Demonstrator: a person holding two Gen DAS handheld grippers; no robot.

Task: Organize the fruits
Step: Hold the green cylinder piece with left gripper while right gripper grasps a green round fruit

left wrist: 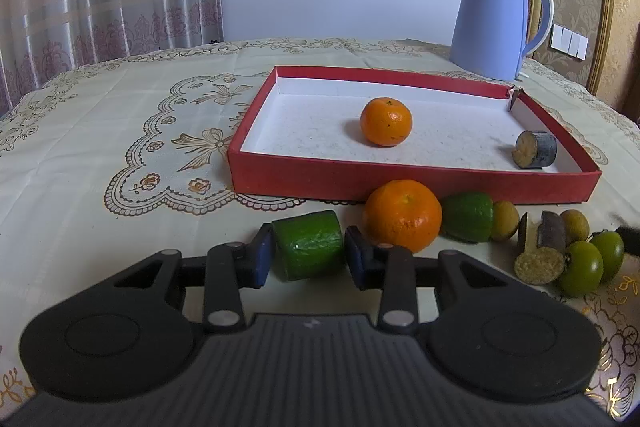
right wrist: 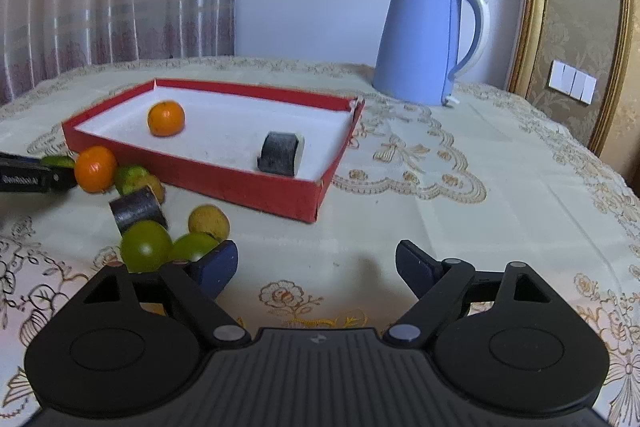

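my left hand-held gripper (left wrist: pixel 309 254) is clenched on a green cucumber chunk (left wrist: pixel 309 245), both blue pads (left wrist: pixel 262 255) pressing its sides, low over the desk (left wrist: pixel 120 131). just ahead and to the right of it an orange (left wrist: pixel 402 215) sits on the cloth, touching a second green chunk (left wrist: pixel 469 217) further right, with a small yellowish fruit (left wrist: pixel 505 225) beside that. further right still i see dark eggplant pieces (left wrist: pixel 551 230) and two green tomatoes (left wrist: pixel 581 268) close together. straight ahead, past the orange, lies the red tray (left wrist: pixel 400 183), holding another orange (left wrist: pixel 385 121) near its middle and one eggplant piece (left wrist: pixel 535 149) by its right wall. a blue kettle (left wrist: pixel 494 23) stands behind the tray, to the right.

my right hand-held gripper (right wrist: pixel 316 267) is released, its jaws standing wide with nothing between them but bare tablecloth. the green tomatoes (right wrist: pixel 146 245) lie just left of its left finger (right wrist: pixel 218 265), one partly hidden behind it. the tray (right wrist: pixel 248 183) is ahead and to the left, well apart from the fingertips.
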